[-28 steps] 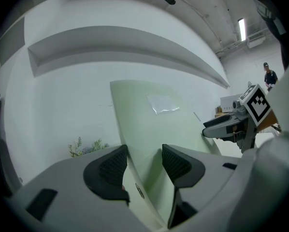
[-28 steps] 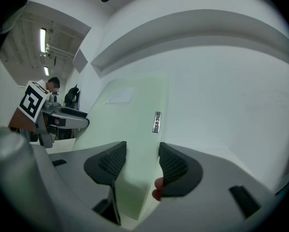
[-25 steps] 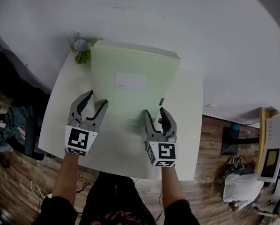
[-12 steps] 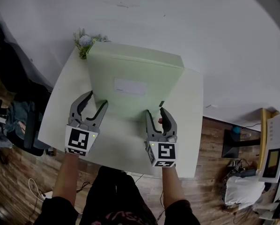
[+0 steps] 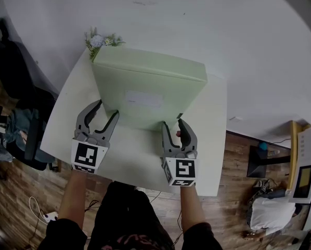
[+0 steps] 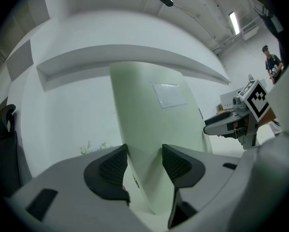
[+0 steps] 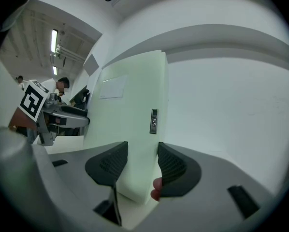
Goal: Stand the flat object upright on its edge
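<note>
A large pale green slab (image 5: 145, 82) with a white label (image 5: 144, 99) leans steeply on the white table (image 5: 210, 150), its near edge down and its far edge raised. My left gripper (image 5: 107, 110) is shut on the slab's near left corner; in the left gripper view both pads clasp its thickness (image 6: 144, 153). My right gripper (image 5: 172, 124) holds the near right corner. Its jaws have just been closing, and the slab (image 7: 135, 110) sits pressed between the pads (image 7: 142, 153). A small dark tag (image 7: 154, 121) shows on the slab's side.
A small bunch of flowers (image 5: 101, 39) stands at the table's far left corner, just behind the slab. A white wall runs behind the table. A dark chair (image 5: 12, 72) stands to the left, and wooden floor with shelves and clutter (image 5: 296, 176) lies to the right.
The slab's far edge has risen, so it stands steeper and shows more of its top edge. Both grippers stay on its near corners, barely shifted.
</note>
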A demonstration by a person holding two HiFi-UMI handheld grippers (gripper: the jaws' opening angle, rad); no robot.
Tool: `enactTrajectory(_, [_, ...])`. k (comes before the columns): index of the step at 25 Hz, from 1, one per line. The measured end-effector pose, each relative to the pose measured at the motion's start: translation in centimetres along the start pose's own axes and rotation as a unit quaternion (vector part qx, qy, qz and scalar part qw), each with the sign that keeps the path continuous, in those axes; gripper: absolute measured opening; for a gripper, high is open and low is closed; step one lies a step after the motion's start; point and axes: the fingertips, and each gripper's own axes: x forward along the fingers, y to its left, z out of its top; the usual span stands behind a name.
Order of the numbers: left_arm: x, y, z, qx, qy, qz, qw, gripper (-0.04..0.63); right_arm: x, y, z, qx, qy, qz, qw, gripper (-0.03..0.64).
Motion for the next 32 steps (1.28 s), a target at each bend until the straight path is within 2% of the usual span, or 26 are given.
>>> enactTrajectory(19, [-1.3,-0.5,-0.4,-0.001,0.002,0.004,1.0,0.235,-1.0,0.6,-0.4,-0.006,-0.002,0.005,1.0,0.209])
enactTrajectory(32, [-1.4,-0.8,-0.8,-0.015,0.005,-0.012,0.9998,0.245,-0.9,0.6,-0.4,0.002,0.0,0.015,1.0,0.209])
